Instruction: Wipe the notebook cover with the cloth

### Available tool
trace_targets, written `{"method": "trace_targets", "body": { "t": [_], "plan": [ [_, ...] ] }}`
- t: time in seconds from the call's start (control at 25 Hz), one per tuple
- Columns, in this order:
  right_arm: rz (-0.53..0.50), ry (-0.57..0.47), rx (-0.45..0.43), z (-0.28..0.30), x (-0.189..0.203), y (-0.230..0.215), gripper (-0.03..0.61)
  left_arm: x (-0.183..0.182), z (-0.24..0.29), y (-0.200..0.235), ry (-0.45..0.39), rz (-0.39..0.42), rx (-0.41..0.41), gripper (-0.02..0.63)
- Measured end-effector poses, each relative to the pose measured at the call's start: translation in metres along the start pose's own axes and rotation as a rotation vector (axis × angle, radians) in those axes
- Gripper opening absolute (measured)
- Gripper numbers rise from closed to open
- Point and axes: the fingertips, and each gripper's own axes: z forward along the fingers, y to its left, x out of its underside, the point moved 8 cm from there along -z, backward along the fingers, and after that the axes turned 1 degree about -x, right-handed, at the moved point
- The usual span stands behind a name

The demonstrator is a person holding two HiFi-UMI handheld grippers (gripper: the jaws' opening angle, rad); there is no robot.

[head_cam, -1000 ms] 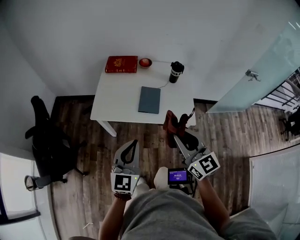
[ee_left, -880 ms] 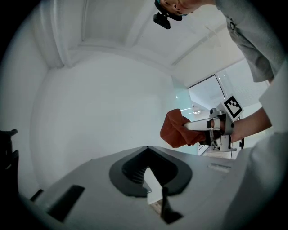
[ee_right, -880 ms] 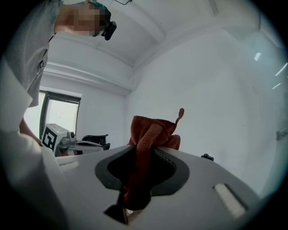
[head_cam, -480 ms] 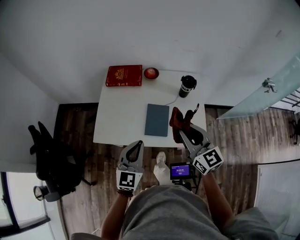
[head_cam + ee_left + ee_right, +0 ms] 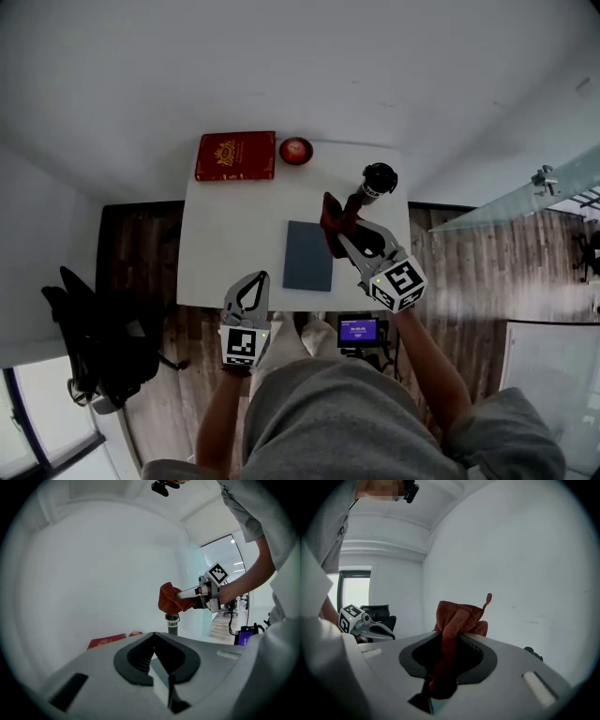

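My right tongs (image 5: pixel 349 242) pinch a bunched red cloth (image 5: pixel 332 217) and hold it clear of the surface (image 5: pixel 225 244), just off the far right corner of the notebook (image 5: pixel 308 255). The notebook lies flat and closed near the front edge, its grey cover bare. My left tongs (image 5: pixel 259 277) are pressed together with nothing in them and sit at the front edge, just left of the notebook's near corner.

I judge the wiping not yet begun, so the step in hand is getting the cloth down onto the cover. To do it well, I want to lower the right tongs until the loose bulk of the cloth meets the cover, not the hard tips. The cloth is gripped by a fold with much of it sticking out past the tips, so a tilt of the wrist should lay that part flat.

The notebook looks light and the surface smooth, so a push may make it slide. Resting the closed left tongs on the near left corner should pin it. Long strokes toward me, from the far edge down, keep me away from the dark cup (image 5: pixel 377 178) just beyond the cloth, which I could knock.
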Motion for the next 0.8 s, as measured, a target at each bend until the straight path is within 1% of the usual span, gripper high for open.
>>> {"method": "trace_targets", "body": {
  "t": [0.08,0.2,0.36,0.52,0.68,0.8],
  "plan": [
    [-0.015,0.034,0.009,0.019,0.004,-0.003,0.107,0.009,0.012,0.015,0.017,0.006,0.041,0.008],
    [-0.020,0.083,0.025,0.038,0.012,0.000,0.107,0.019,0.024,0.031,0.014,0.019,0.112,0.020],
    [-0.006,0.145,0.042,0.055,0.024,-0.005,0.107,0.037,0.042,0.032,0.032,0.032,0.195,0.041],
    [-0.014,0.230,0.002,0.073,0.048,-0.004,0.107,0.067,0.049,0.021,0.102,0.012,0.263,0.066],
    [-0.030,0.347,-0.039,0.098,0.083,-0.013,0.107,0.110,0.056,0.013,0.221,-0.021,0.322,0.108],
    [-0.048,0.424,-0.081,0.114,0.107,-0.020,0.107,0.136,0.060,0.006,0.281,-0.046,0.360,0.129]
  ]
}}
